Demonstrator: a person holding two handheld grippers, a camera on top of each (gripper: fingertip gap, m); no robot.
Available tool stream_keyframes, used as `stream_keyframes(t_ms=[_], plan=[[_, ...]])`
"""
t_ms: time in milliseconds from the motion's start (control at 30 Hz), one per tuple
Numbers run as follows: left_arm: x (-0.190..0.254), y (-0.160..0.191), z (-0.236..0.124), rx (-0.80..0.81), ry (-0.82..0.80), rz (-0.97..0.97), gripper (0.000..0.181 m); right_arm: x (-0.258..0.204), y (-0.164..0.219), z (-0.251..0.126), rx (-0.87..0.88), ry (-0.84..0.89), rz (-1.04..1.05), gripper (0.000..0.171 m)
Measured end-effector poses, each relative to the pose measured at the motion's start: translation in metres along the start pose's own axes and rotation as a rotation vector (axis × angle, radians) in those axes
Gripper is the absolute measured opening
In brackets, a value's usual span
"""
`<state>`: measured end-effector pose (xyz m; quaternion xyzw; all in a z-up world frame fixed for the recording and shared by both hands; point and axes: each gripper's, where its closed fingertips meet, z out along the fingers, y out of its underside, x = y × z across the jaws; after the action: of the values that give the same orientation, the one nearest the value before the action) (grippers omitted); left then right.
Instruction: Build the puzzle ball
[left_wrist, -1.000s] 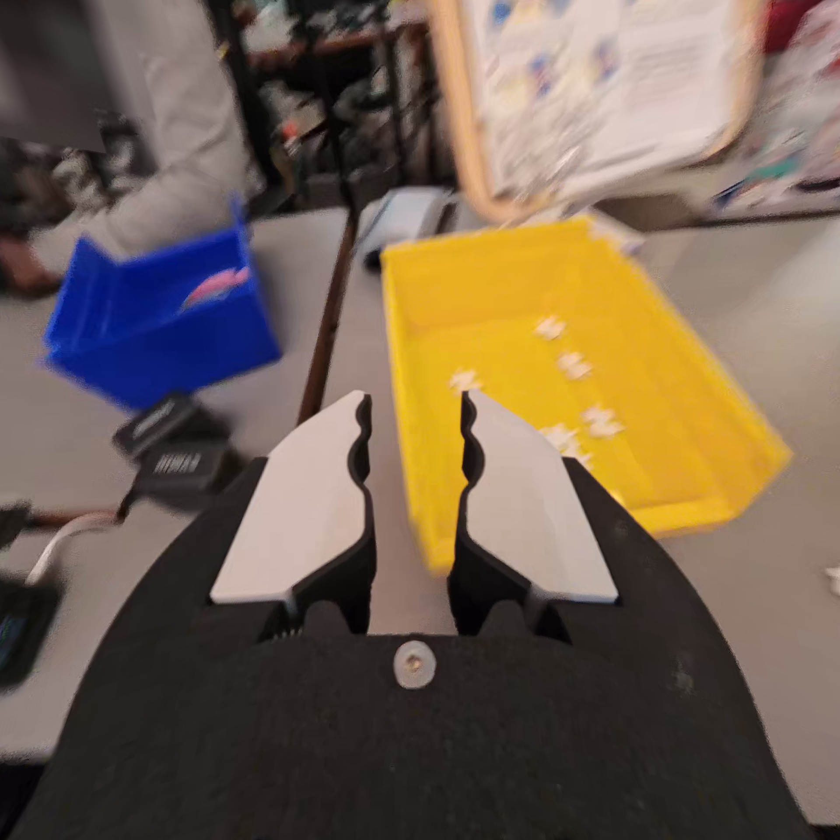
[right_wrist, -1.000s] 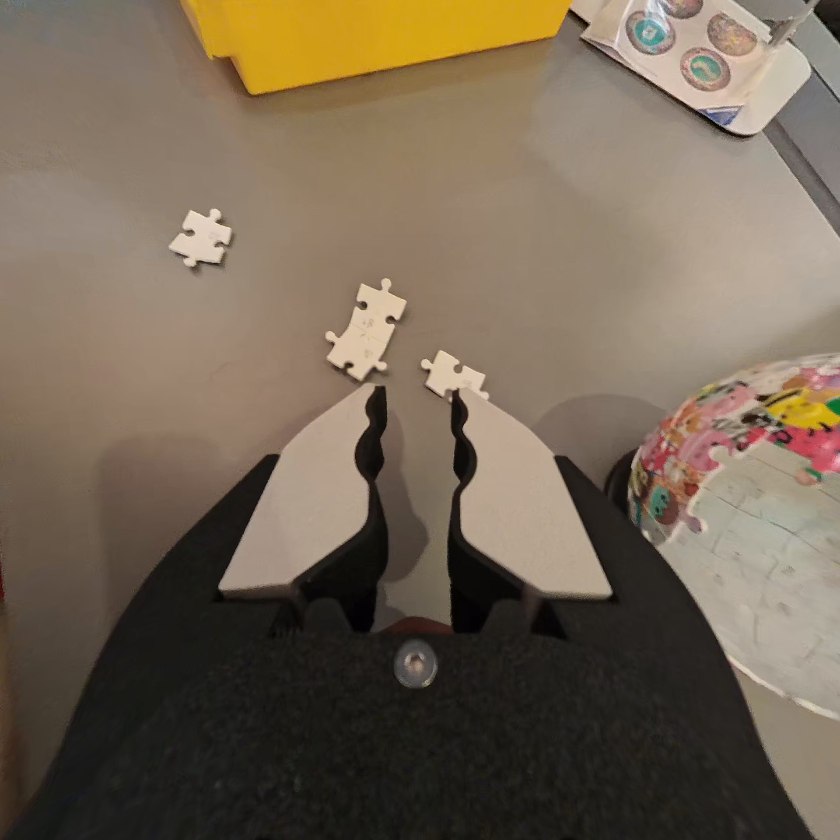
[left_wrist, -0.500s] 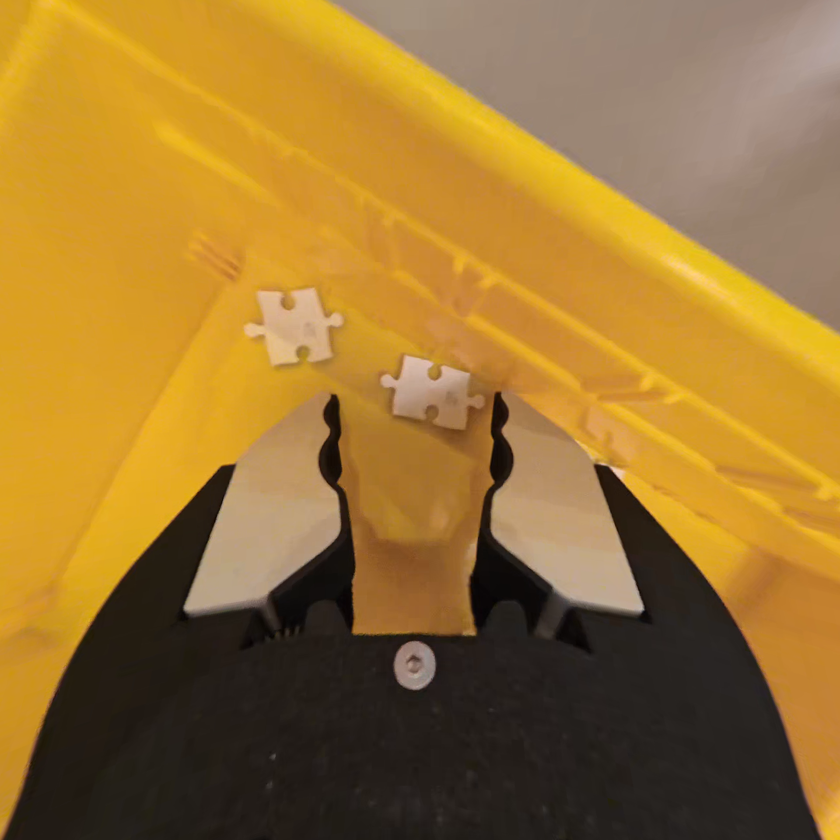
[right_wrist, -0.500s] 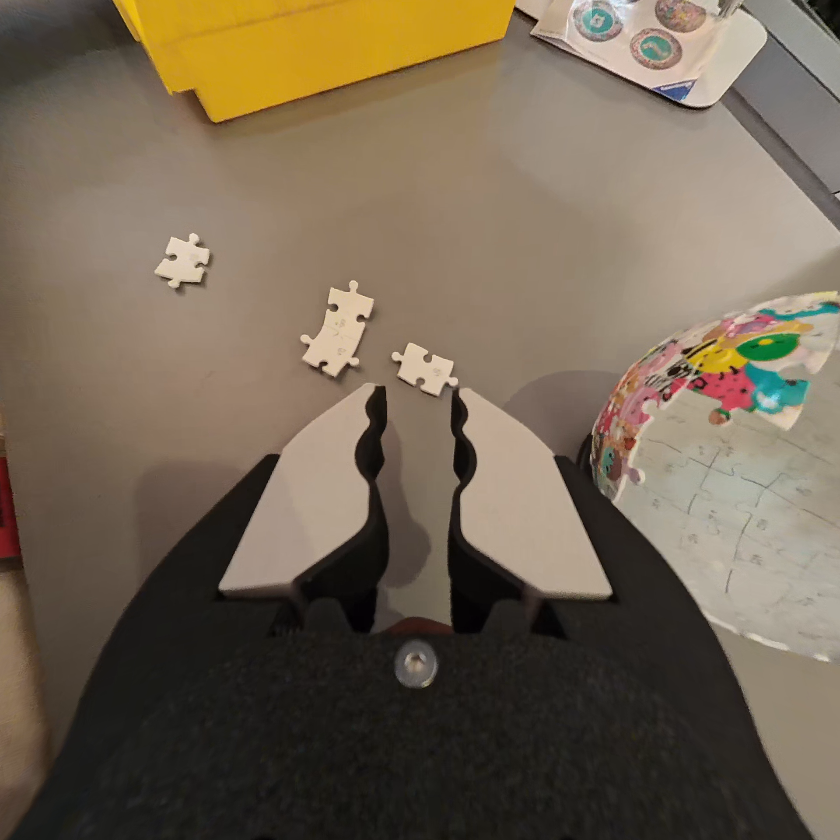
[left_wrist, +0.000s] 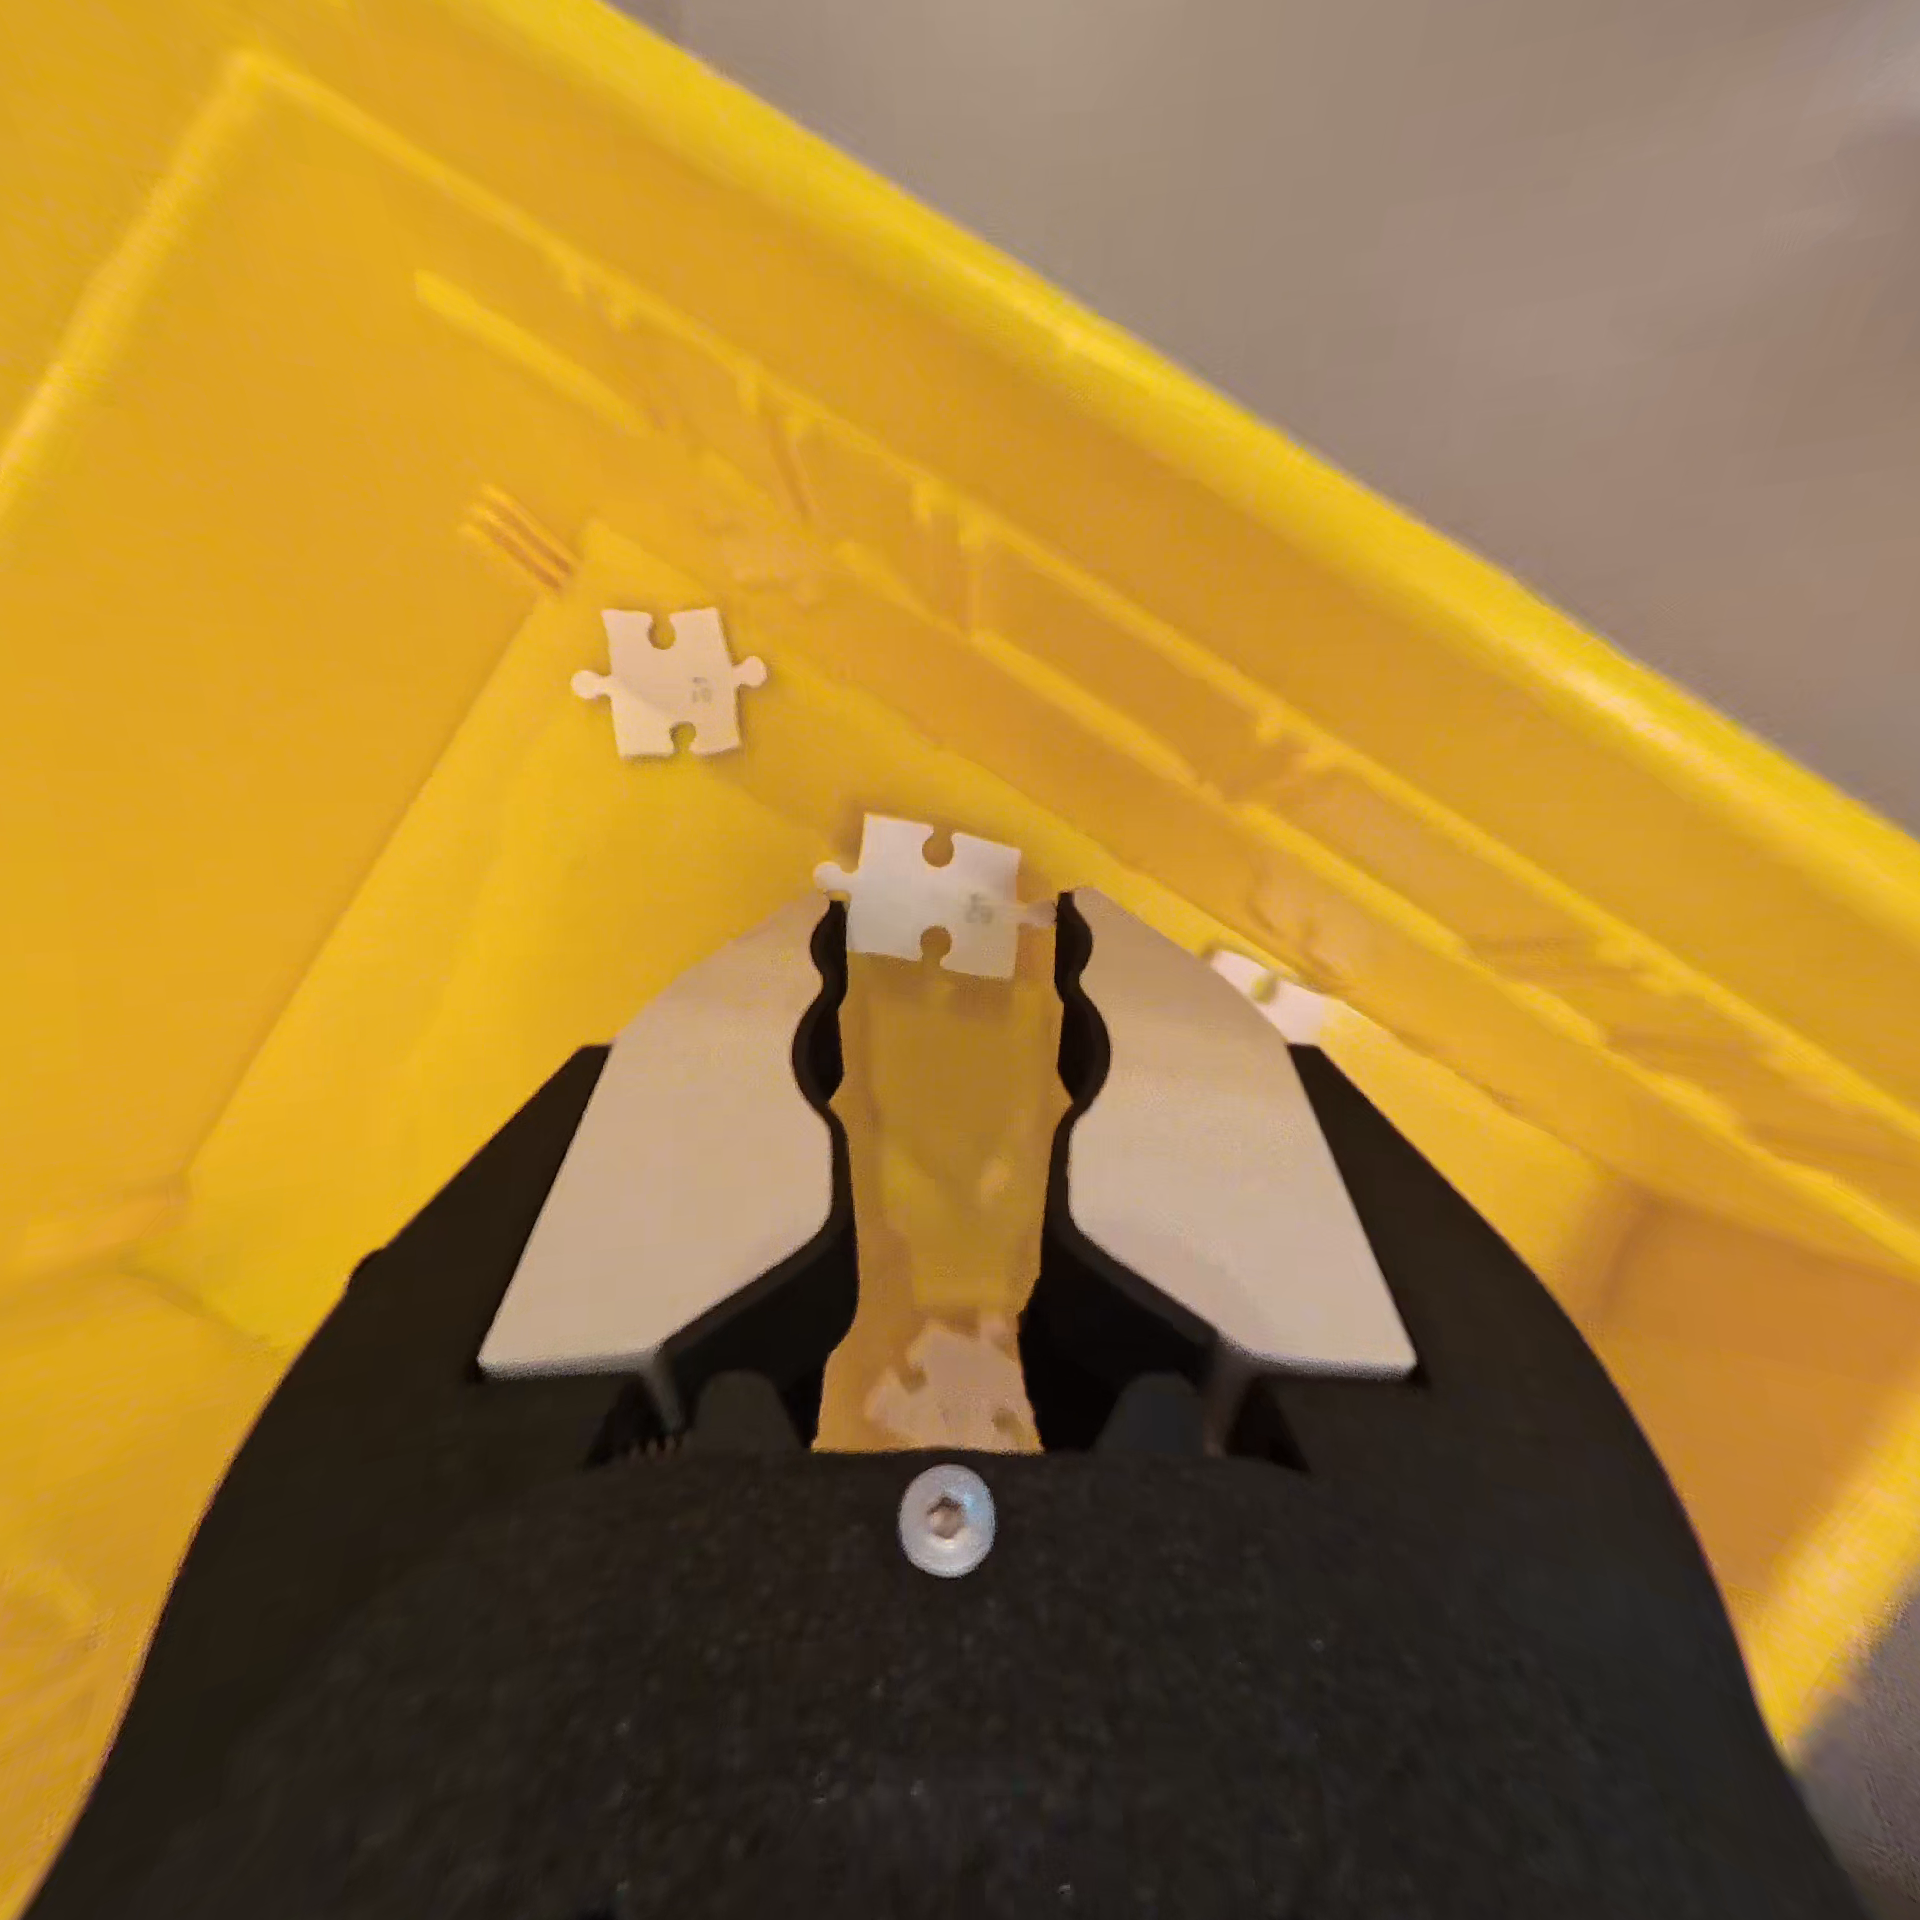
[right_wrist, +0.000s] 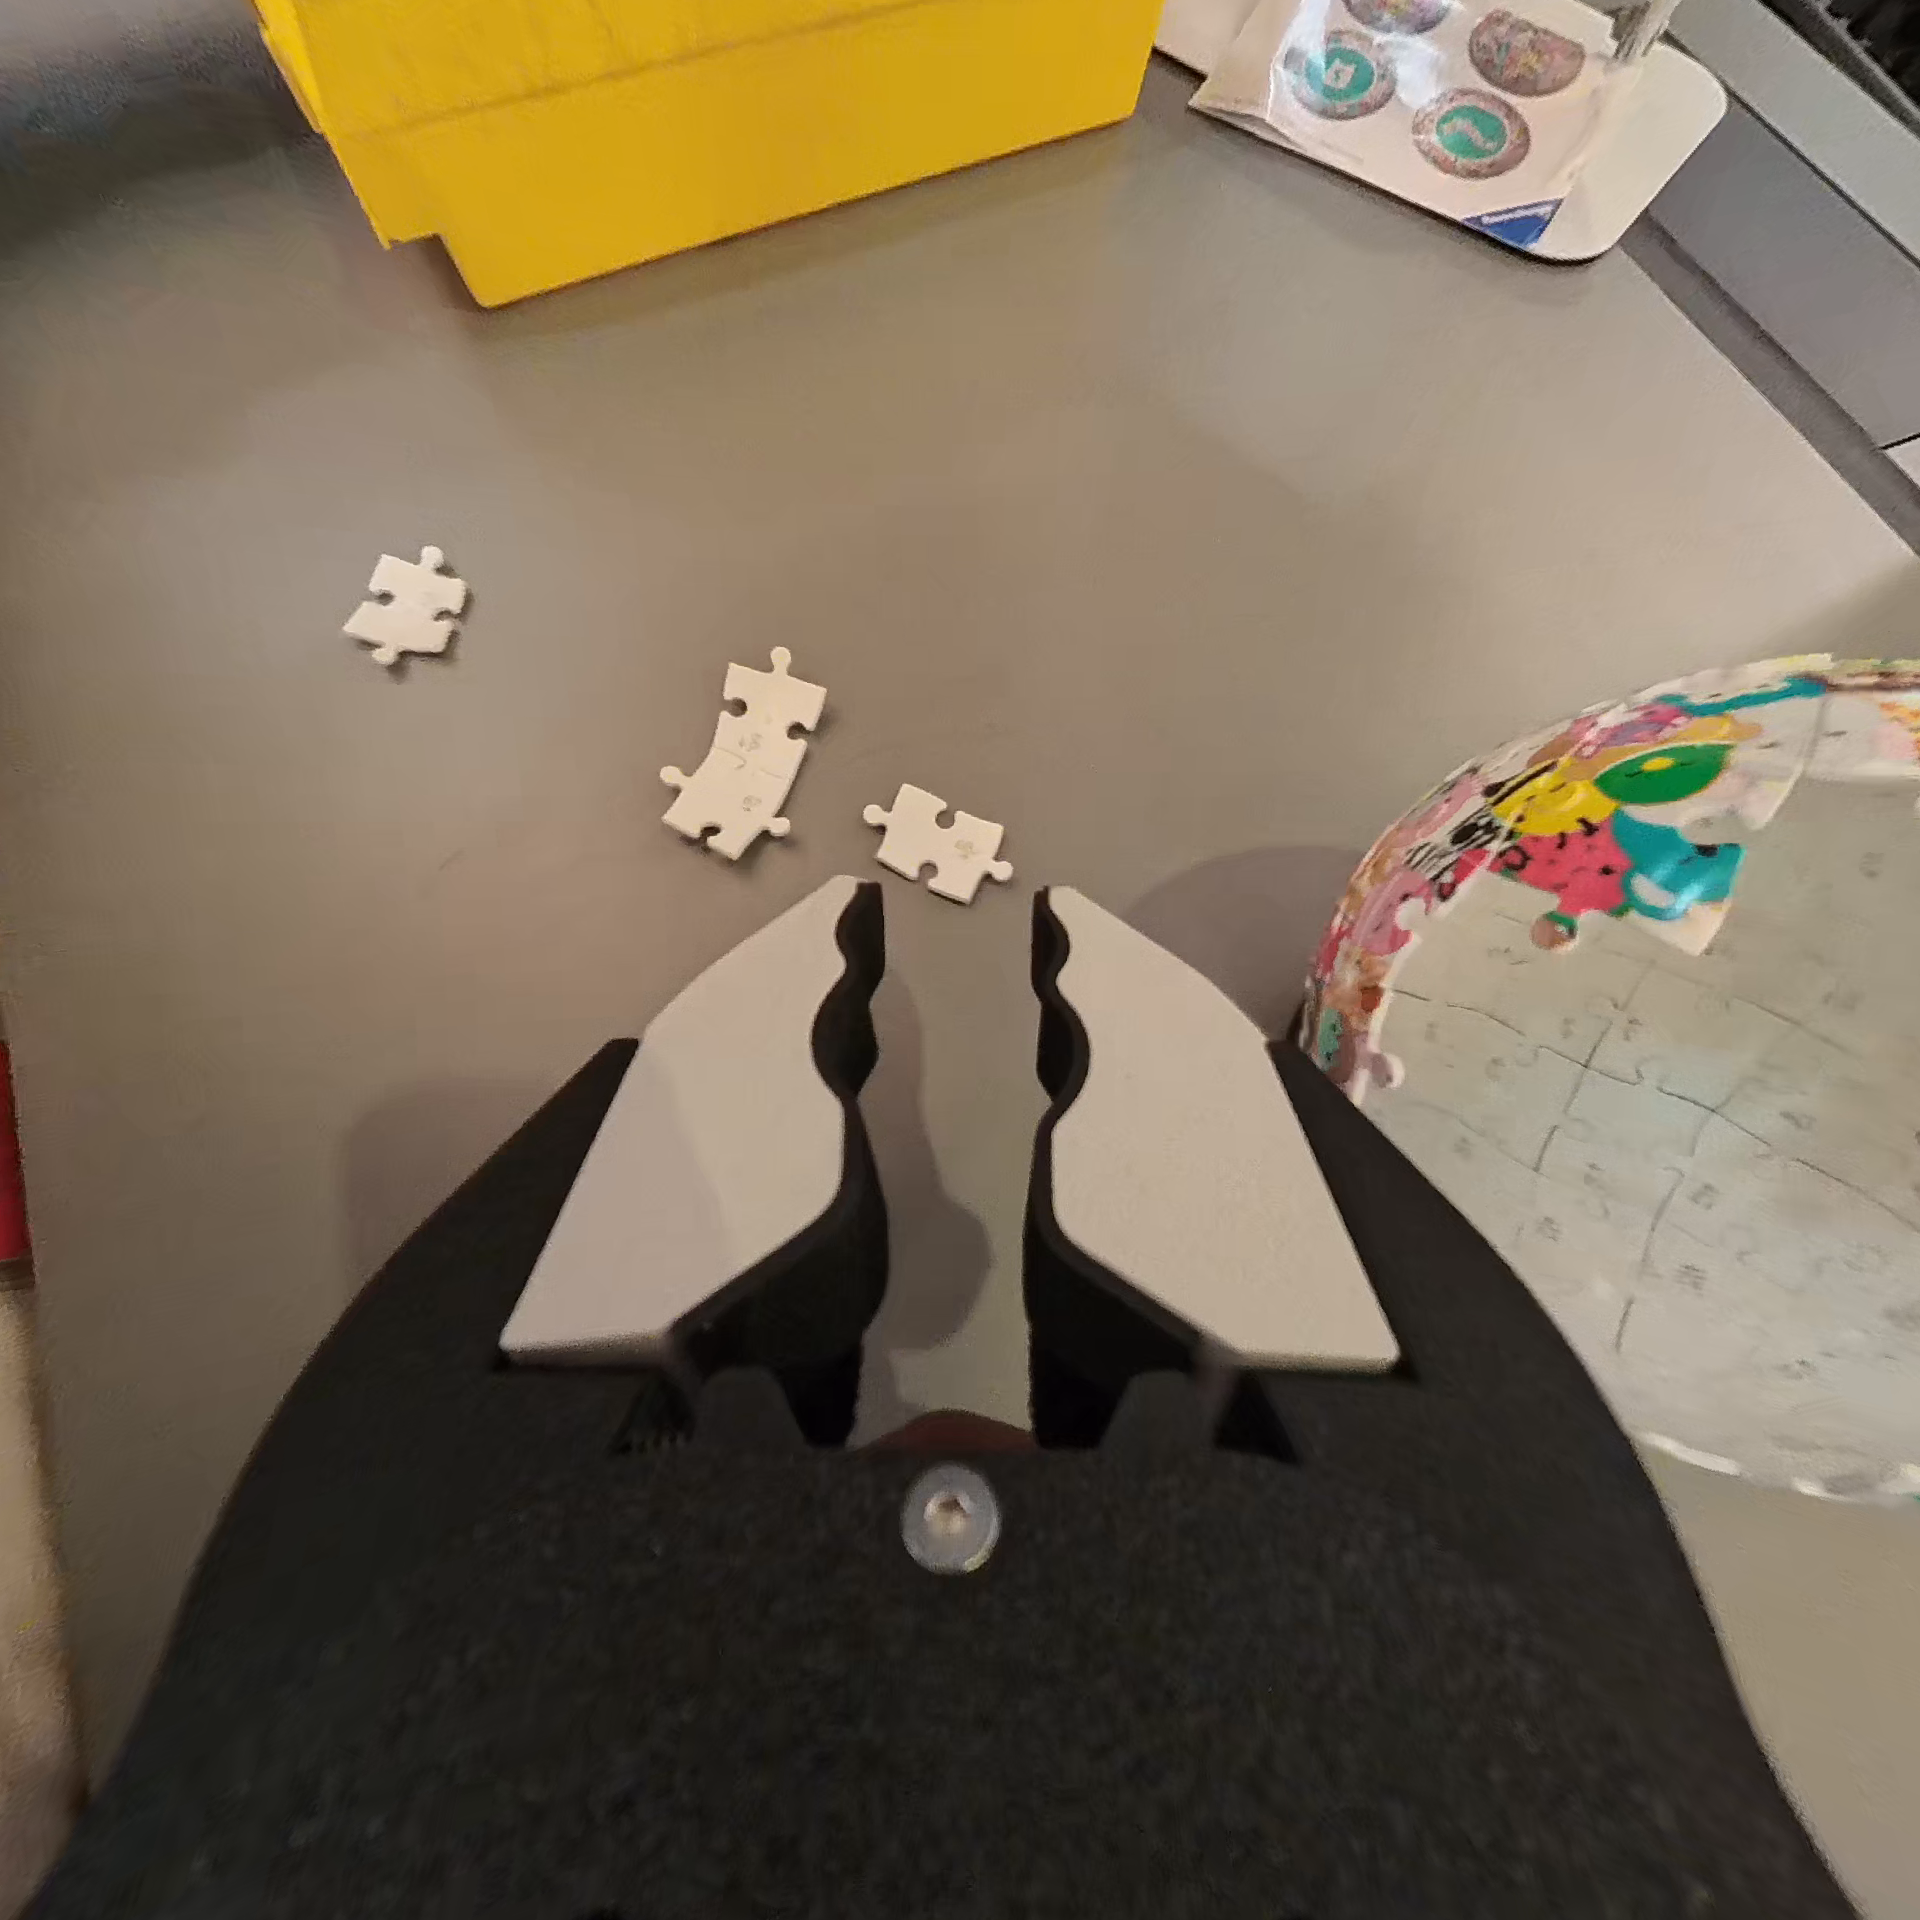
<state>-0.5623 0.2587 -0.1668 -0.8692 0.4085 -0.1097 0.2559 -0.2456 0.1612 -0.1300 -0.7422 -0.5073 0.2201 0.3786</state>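
Observation:
My left gripper (left_wrist: 940, 909) is open inside the yellow bin (left_wrist: 312, 436), its fingertips on either side of a white puzzle piece (left_wrist: 935, 896) lying on the bin floor. Another white piece (left_wrist: 675, 683) lies farther in, and more pieces show under the jaws (left_wrist: 940, 1387). My right gripper (right_wrist: 956, 899) is open and empty above the grey table, just short of a single white piece (right_wrist: 938, 841). A joined pair of pieces (right_wrist: 746, 758) and one more piece (right_wrist: 407, 605) lie to its left. The half-built puzzle ball (right_wrist: 1652, 1039) sits at the right.
The yellow bin (right_wrist: 727, 135) stands at the back of the grey table (right_wrist: 1143, 520) in the right wrist view. A printed leaflet with round pictures (right_wrist: 1455, 114) lies at the back right near the table edge. One gripper's finger ends stand about 35 cm off the other's. My right tips are about 35 cm from the white piece (left_wrist: 675, 683), my left tips only 6 cm. My left tips are about 40 cm from the half-built puzzle ball (right_wrist: 1652, 1039), my right tips only 15 cm.
My left gripper went from above the table down into the yellow bin and closed in on a piece. The right wrist view has shifted a little, with the ball showing larger.

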Motion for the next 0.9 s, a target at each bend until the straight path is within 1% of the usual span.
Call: stream_keyframes(t_ms=[67, 100, 167, 233, 267, 333, 400, 433, 500, 600, 700, 800, 900], plan=[[0.017, -0.004, -0.037, 0.044, -0.007, -0.010, 0.038, -0.003, 0.001, -0.001, -0.002, -0.005, -0.011, 0.027], [0.032, -0.008, -0.059, 0.082, -0.010, 0.000, 0.038, -0.004, 0.002, -0.002, -0.001, 0.000, -0.026, 0.027], [0.077, -0.014, -0.098, 0.144, 0.003, 0.044, 0.038, -0.005, 0.005, -0.004, 0.005, 0.008, -0.047, 0.027], [0.134, -0.012, -0.114, 0.158, 0.050, 0.118, 0.038, -0.005, 0.009, -0.003, 0.008, 0.007, -0.041, 0.027], [0.166, -0.010, -0.113, 0.158, 0.097, 0.156, 0.038, -0.005, 0.012, -0.002, 0.007, 0.005, -0.032, 0.027], [0.224, -0.002, -0.096, 0.131, 0.197, 0.219, 0.038, -0.004, 0.015, -0.001, 0.010, -0.005, -0.011, 0.027], [0.259, 0.010, -0.070, 0.058, 0.239, 0.267, 0.038, -0.005, 0.016, -0.001, 0.014, -0.010, -0.007, 0.027], [0.266, 0.016, -0.057, 0.023, 0.236, 0.290, 0.038, -0.005, 0.016, -0.002, 0.018, -0.007, -0.011, 0.027], [0.268, 0.027, -0.035, -0.036, 0.235, 0.293, 0.038, -0.006, 0.017, -0.003, 0.022, -0.005, -0.015, 0.027], [0.275, 0.033, -0.021, -0.060, 0.303, 0.285, 0.038, -0.008, 0.018, -0.006, 0.027, -0.005, -0.013, 0.027], [0.267, 0.045, -0.006, -0.142, 0.260, 0.354, 0.038, -0.009, 0.019, -0.008, 0.035, -0.001, -0.010, 0.027], [0.267, 0.036, 0.003, -0.145, 0.273, 0.367, 0.038, -0.009, 0.022, -0.009, 0.033, 0.003, -0.004, 0.027], [0.263, 0.020, 0.015, -0.152, 0.236, 0.402, 0.038, -0.007, 0.023, -0.014, 0.038, 0.017, -0.001, 0.027]])
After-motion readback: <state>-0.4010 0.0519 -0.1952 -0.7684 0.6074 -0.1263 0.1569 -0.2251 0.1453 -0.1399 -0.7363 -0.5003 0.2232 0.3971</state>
